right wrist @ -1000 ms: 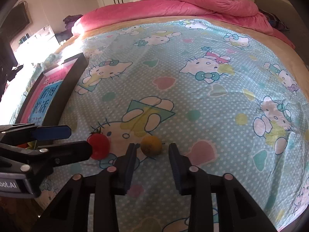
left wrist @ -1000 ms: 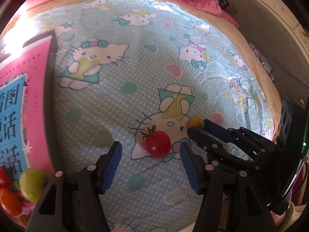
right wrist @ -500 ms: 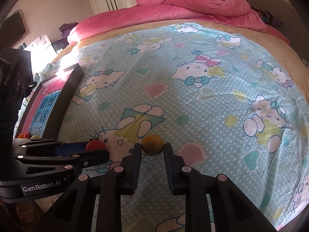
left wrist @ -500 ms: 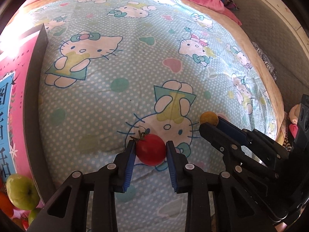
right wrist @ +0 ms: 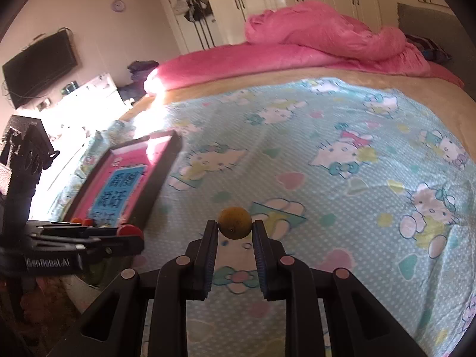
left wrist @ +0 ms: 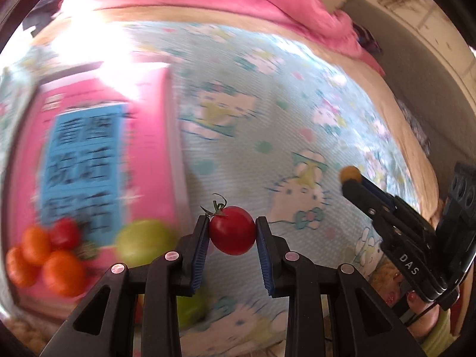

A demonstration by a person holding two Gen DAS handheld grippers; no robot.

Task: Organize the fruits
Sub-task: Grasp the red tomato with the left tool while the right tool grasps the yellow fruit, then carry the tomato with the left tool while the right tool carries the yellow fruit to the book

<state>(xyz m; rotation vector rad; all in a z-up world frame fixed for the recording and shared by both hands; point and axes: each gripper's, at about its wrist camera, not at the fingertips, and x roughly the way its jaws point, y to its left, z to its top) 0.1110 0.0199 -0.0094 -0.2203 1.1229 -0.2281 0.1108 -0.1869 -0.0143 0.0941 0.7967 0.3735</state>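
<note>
My left gripper is shut on a red cherry tomato with a green stem, held above the bed sheet beside the pink tray. My right gripper is shut on a small yellow-orange fruit, lifted over the sheet. In the left wrist view the right gripper shows at the right edge with that yellow-orange fruit at its tip. In the right wrist view the left gripper reaches in from the left with the red tomato showing at its tip.
The pink tray holds several orange fruits, a red one and a green one at its near end. A pink duvet is piled at the far side of the bed. The cartoon-cat sheet covers the bed.
Both grippers closed on their fruits, the left on the tomato, the right on the yellow-orange one, and lifted them off the sheet. The left gripper then swung toward the pink tray.
</note>
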